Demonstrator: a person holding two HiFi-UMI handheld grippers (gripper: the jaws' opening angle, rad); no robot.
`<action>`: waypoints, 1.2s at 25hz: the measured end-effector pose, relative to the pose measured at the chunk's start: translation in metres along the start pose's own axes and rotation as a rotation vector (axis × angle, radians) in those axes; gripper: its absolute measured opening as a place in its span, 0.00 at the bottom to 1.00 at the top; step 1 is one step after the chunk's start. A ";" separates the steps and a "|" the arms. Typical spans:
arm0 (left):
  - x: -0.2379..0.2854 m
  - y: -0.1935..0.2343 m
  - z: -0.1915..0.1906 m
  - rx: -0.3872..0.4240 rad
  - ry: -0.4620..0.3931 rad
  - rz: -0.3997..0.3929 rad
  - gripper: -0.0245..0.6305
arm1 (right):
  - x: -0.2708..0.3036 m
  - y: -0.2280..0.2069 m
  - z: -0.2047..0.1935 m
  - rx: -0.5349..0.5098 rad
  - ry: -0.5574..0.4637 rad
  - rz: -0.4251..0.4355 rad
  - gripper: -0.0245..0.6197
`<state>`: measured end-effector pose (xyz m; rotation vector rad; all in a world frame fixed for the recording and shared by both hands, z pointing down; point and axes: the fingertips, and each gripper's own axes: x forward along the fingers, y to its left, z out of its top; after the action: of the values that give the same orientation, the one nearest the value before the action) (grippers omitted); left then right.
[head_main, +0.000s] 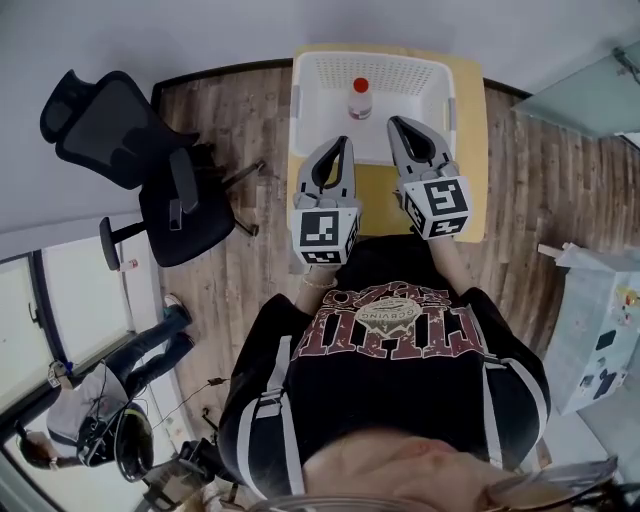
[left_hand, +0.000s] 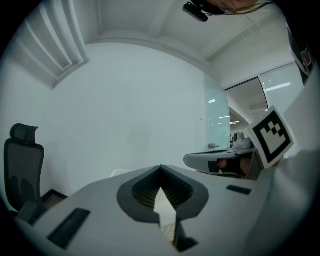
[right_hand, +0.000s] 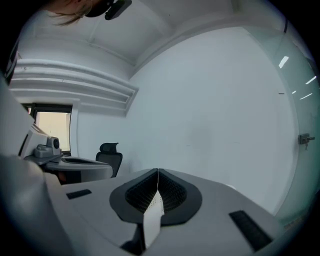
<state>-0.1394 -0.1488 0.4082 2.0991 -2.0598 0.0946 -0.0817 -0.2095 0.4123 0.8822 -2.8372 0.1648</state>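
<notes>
Both grippers are raised in front of the person, over the near edge of a white slatted basket (head_main: 312, 110) on a yellow table (head_main: 470, 130). My left gripper (head_main: 345, 142) (left_hand: 160, 167) is shut, its tips meeting with nothing between them. My right gripper (head_main: 394, 122) (right_hand: 158, 170) is also shut and empty. Inside the basket, beyond both tips, a small clear bottle with a red cap (head_main: 360, 98) stands upright. Both gripper views look at a bare white wall. The right gripper's marker cube (left_hand: 272, 136) shows in the left gripper view.
A black office chair (head_main: 130, 150) (left_hand: 20, 170) (right_hand: 110, 155) stands left of the table on the wood floor. Another person (head_main: 100, 410) is at the lower left. A white unit (head_main: 600, 330) stands at the right, and a glass panel (right_hand: 300, 100) lines the right wall.
</notes>
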 end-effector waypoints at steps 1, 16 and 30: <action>0.001 0.003 0.000 0.001 0.003 0.002 0.11 | 0.005 -0.001 0.000 -0.005 0.007 0.003 0.06; 0.033 0.031 0.009 0.009 0.012 -0.072 0.11 | 0.047 -0.006 -0.003 0.015 0.063 -0.038 0.06; 0.051 0.051 0.000 -0.012 0.043 -0.086 0.11 | 0.082 -0.017 -0.023 -0.009 0.180 -0.032 0.07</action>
<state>-0.1883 -0.1992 0.4222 2.1555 -1.9387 0.1132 -0.1359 -0.2649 0.4518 0.8642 -2.6548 0.2161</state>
